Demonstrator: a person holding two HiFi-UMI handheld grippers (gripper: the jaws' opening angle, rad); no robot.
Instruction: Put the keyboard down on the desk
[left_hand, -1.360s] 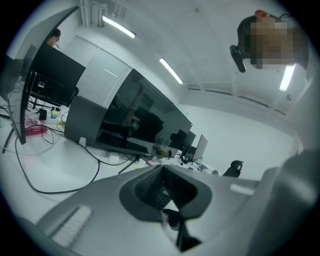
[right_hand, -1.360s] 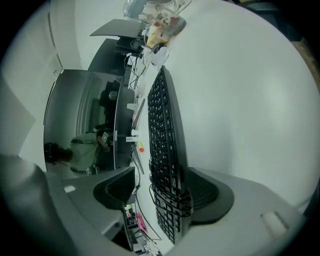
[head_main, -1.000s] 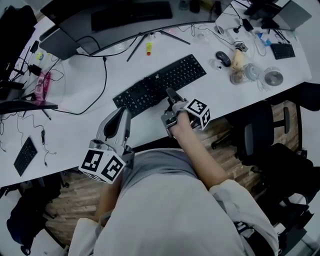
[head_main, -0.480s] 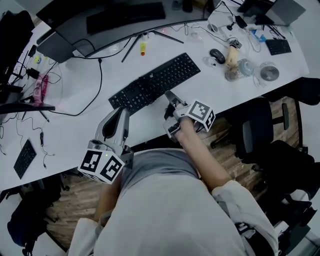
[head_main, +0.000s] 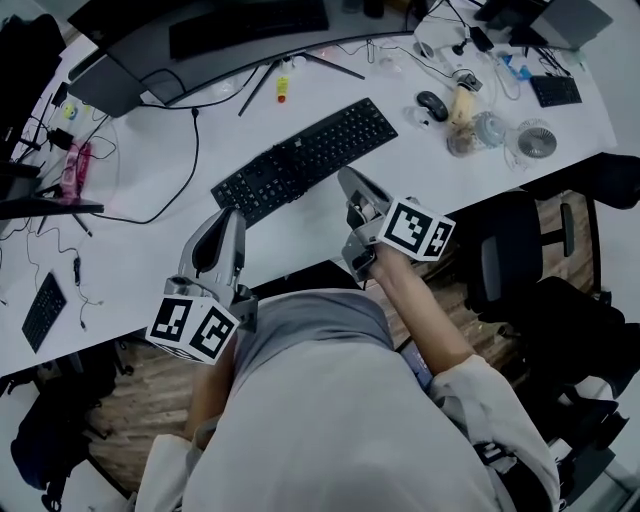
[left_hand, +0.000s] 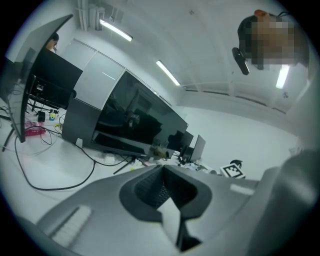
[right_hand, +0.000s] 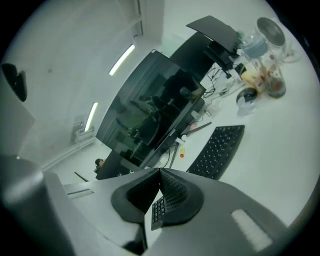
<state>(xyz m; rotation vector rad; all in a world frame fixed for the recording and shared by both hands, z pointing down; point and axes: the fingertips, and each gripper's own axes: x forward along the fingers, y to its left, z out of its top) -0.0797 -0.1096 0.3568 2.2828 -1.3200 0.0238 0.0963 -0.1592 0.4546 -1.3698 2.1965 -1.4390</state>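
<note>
The black keyboard (head_main: 300, 158) lies flat and slanted on the white desk (head_main: 140, 260), with nothing holding it. My right gripper (head_main: 349, 180) hovers just off the keyboard's near right edge, its jaws shut with nothing between them. In the right gripper view the keyboard (right_hand: 216, 150) lies ahead of the closed right gripper (right_hand: 160, 172). My left gripper (head_main: 229, 216) sits near the desk's front edge, below the keyboard's left end and apart from it. In the left gripper view its jaws (left_hand: 163, 169) meet with nothing in them.
A curved monitor (head_main: 200, 40) stands behind the keyboard, with a black cable (head_main: 190, 150) looping across the desk. A mouse (head_main: 432, 103), jars and a small fan (head_main: 535, 140) sit at the right. A small keypad (head_main: 45, 310) lies far left. An office chair (head_main: 520, 270) is at my right.
The right gripper has drawn back from the keyboard's near edge and its jaws have closed empty. The left gripper has hardly moved. The keyboard stays on the desk.
</note>
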